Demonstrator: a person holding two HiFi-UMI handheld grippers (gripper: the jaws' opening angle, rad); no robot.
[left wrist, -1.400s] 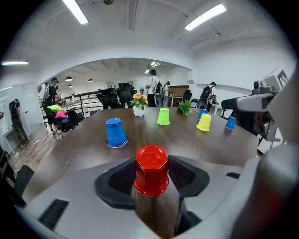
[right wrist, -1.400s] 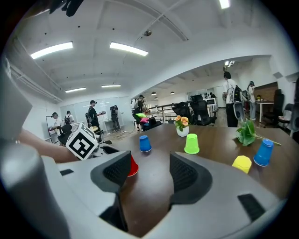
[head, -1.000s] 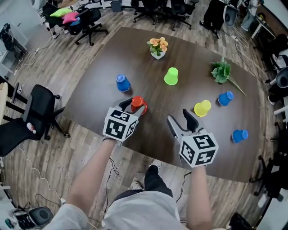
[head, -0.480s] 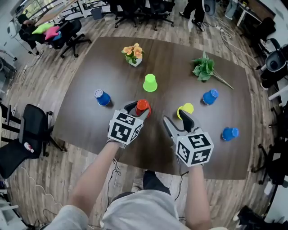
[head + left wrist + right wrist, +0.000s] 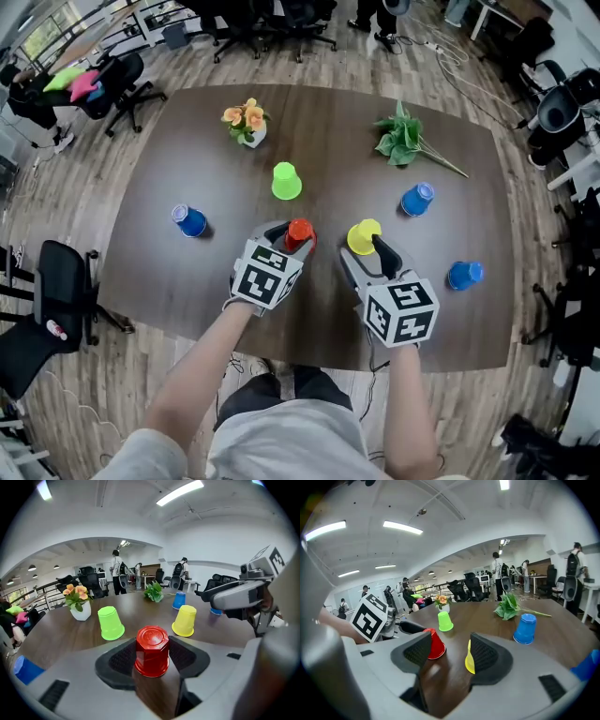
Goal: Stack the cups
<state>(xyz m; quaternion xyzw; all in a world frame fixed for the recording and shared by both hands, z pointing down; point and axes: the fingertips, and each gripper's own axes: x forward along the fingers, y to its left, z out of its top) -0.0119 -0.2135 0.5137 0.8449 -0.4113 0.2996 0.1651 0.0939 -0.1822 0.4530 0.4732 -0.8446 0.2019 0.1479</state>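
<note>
Both grippers have been brought in from the near left edge of the table (image 5: pixel 328 141) toward its centre, and the red cup (image 5: pixel 152 651) has been carried along. The left gripper (image 5: pixel 291 234) is clenched on this upturned red cup, with a pad pressed against each side. The right gripper (image 5: pixel 447 652) is released, and only bare table is seen between its parted jaws. The yellow cup (image 5: pixel 363 236) is located just beyond its right-hand jaw tip, right of the red cup. The green cup (image 5: pixel 285 181) is set farther off.

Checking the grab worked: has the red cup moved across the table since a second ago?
Yes. The red cup, in the left gripper, went right, away from the left blue cup toward the yellow cup.
</note>
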